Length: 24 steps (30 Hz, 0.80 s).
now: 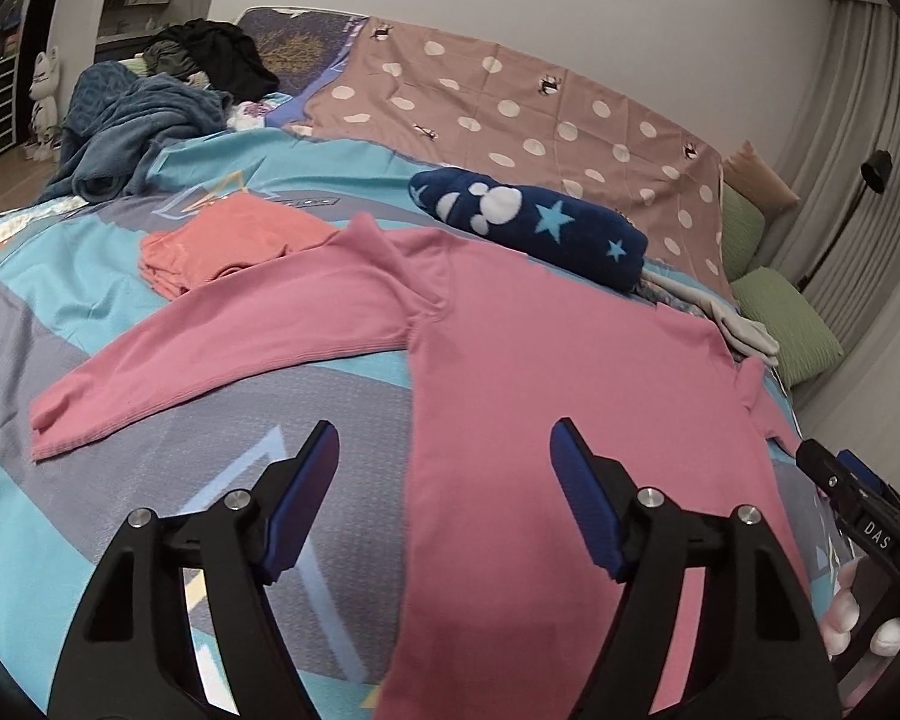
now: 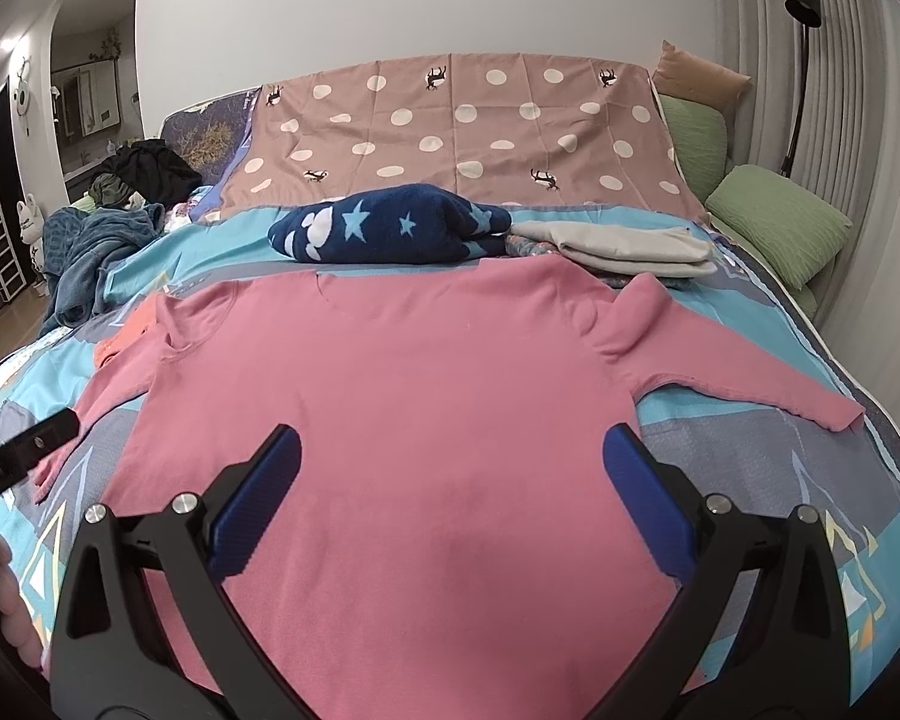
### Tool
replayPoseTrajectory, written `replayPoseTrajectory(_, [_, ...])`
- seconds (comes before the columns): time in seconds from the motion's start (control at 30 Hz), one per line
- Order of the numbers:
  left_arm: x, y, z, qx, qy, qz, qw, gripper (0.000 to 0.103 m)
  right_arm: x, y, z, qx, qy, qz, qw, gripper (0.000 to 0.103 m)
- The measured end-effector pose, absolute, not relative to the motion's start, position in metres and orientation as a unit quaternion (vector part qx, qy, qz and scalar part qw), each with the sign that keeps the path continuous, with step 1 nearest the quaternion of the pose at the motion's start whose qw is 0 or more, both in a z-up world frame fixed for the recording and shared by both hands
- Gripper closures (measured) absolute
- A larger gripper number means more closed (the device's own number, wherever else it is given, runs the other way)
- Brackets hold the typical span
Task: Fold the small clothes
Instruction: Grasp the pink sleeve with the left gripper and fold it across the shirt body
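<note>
Both sets of tongs are hanging open and empty above the near end of the bed. The left tongs are spanning the left side edge of the pink long-sleeved knit top, and the right tongs are facing the middle of its body. The top is lying flat, front down or up cannot be told, with both sleeves spread outward on the patterned turquoise-and-grey bedcover; no fold is made in it yet, so this garment is judged to be at its first step.

Beyond the top, finished or waiting items are lying:
- a folded coral-orange garment, far left, under the sleeve;
- a rolled navy fleece with stars, at the collar;
- a folded pale grey garment, far right.

An unsorted heap of dark clothes is remaining at the far left. No container is in view.
</note>
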State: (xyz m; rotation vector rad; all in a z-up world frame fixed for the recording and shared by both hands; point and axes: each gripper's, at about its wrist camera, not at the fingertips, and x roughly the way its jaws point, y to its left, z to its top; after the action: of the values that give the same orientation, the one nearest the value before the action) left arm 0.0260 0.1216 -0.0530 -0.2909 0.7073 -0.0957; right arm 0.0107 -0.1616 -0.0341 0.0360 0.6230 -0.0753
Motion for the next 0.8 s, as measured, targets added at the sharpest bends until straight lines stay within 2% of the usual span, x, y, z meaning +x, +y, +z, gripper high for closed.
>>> replayPoseTrajectory(0.2, [0.023, 0.148, -0.059, -0.158, 0.342, -0.039, 0.926, 0.032, 0.015, -0.160, -0.038, 0.014, 0.313, -0.036, 0.949, 0.002])
replayPoseTrajectory(0.3, [0.022, 0.180, -0.071, -0.200, 0.353, -0.026, 0.914, 0.033, 0.016, -0.166, -0.040, 0.019, 0.317, -0.042, 0.947, 0.002])
replayPoseTrajectory(0.47, [0.018, 0.254, -0.110, -0.358, 0.360, -0.013, 0.862, 0.041, 0.022, -0.177, -0.046, 0.030, 0.331, -0.053, 0.942, 0.002])
replayPoseTrajectory(0.67, [0.013, 0.338, -0.179, -0.553, 0.344, 0.031, 0.758, 0.042, 0.028, -0.178, -0.054, 0.022, 0.344, -0.056, 0.937, 0.002])
replayPoseTrajectory(0.8, [0.016, 0.371, -0.209, -0.614, 0.326, 0.074, 0.715, 0.042, 0.031, -0.178, -0.060, 0.022, 0.352, -0.059, 0.934, 0.002])
